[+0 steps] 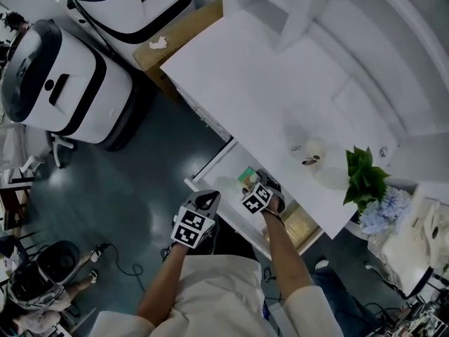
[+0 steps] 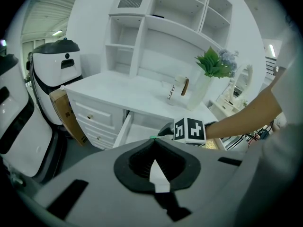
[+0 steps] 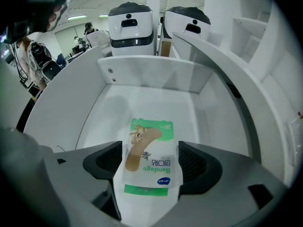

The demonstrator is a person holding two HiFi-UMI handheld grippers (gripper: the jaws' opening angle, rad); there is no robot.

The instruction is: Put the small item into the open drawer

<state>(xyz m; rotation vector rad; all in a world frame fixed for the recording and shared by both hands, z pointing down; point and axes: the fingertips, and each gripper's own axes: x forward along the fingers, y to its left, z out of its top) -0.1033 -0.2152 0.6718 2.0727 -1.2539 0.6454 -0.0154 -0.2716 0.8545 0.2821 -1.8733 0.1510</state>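
A small green and white bandage packet [image 3: 149, 157] lies flat and face up on the floor of the open white drawer [image 3: 142, 74]. My right gripper [image 3: 150, 162] hovers right over it, open, one jaw on each side of the packet. In the head view that gripper [image 1: 261, 187] reaches into the drawer [image 1: 210, 161] under the desk's front edge, with the packet [image 1: 247, 176] just beyond it. My left gripper [image 1: 208, 201] hangs back outside the drawer's front, shut and empty. From the left gripper view [image 2: 153, 141] the drawer [image 2: 137, 129] and the right gripper [image 2: 166, 130] lie ahead.
On the white desk [image 1: 280, 83] stand a paper cup [image 1: 309, 149] and a vase with a green plant [image 1: 361, 174]. Shelves rise at the back. A cardboard box [image 1: 179, 37] and white machines [image 1: 66, 83] stand left of the desk, on the dark floor.
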